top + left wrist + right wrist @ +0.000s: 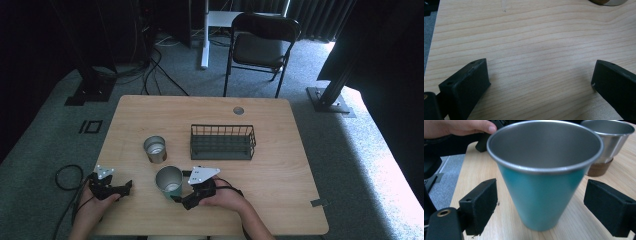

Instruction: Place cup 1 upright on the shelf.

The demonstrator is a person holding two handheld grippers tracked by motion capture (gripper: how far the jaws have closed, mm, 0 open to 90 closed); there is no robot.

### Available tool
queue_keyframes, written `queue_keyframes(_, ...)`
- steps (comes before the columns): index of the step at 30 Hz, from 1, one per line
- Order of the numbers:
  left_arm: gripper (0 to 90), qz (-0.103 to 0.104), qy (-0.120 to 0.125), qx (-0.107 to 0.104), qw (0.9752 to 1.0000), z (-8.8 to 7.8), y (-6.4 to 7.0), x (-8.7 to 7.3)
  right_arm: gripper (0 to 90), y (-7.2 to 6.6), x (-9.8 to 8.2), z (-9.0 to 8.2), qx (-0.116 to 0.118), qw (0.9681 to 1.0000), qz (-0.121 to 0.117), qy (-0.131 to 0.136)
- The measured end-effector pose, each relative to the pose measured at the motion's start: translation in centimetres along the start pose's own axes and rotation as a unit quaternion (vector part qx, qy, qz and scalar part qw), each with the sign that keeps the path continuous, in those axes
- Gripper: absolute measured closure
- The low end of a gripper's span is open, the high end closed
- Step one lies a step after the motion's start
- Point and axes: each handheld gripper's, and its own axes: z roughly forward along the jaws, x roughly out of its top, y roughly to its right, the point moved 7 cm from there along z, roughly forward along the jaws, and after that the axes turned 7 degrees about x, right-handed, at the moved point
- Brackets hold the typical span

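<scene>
While set wide around the teal cup (544, 195) without touching it, right gripper (186, 199) at the table's (280, 165) near edge, jaws well apart, nothing held. Just behind the teal cup, toward the far side, a steel cup with a brown base (155, 149); to its right, well apart, a dark wire basket (222, 142). Left gripper (125, 189) near the left edge, jaws spread over bare wood, holding nothing. Nothing between the right jaws and the cup.
</scene>
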Motion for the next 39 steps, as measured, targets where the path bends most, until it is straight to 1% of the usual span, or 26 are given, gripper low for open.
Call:
queue_keyframes(3,1.9,0.000,0.000,0.000,1.0000,0.0,0.0,0.0,11.5,-0.1,0.4,0.4,0.005,0.9999,0.000,0.009)
queue_keyframes(5,1.9,0.000,0.000,0.000,1.0000,0.0,0.0,0.0,11.5,-0.1,0.5,0.5,0.005,0.9999,-0.001,0.011)
queue_keyframes(8,1.9,0.000,0.000,0.000,1.0000,0.0,0.0,0.0,11.5,0.0,0.9,0.8,0.006,0.9998,0.005,0.020)
queue_keyframes(13,1.9,0.000,0.000,0.000,1.0000,0.0,0.0,0.0,11.5,0.3,0.9,1.2,0.003,0.9997,0.012,0.022)
queue_keyframes(20,1.9,-0.001,0.000,0.000,1.0000,0.0,0.0,0.0,11.5,0.4,1.2,1.7,0.005,0.9995,0.013,0.029)
queue_keyframes(23,1.9,-0.001,0.000,0.000,1.0000,0.0,0.0,0.0,11.5,0.3,1.6,1.8,0.010,0.9993,0.011,0.035)
queue_keyframes(25,1.9,-0.001,0.001,0.000,1.0000,0.0,0.0,0.0,11.5,0.5,1.9,1.8,0.005,0.9992,0.002,0.040)
queue_keyframes(26,1.9,-0.001,0.000,0.000,1.0000,0.0,0.0,0.0,11.5,0.5,2.0,1.8,0.004,0.9991,0.002,0.042)
queue_keyframes(33,1.9,-0.001,0.001,0.000,1.0000,0.0,0.0,0.0,12.5,0.6,2.1,1.9,-0.004,0.9991,0.000,0.041)
queue_keyframes(39,1.9,-0.001,0.000,0.000,1.0000,0.0,0.0,0.0,12.5,0.6,2.4,1.7,-0.002,0.9991,0.007,0.043)
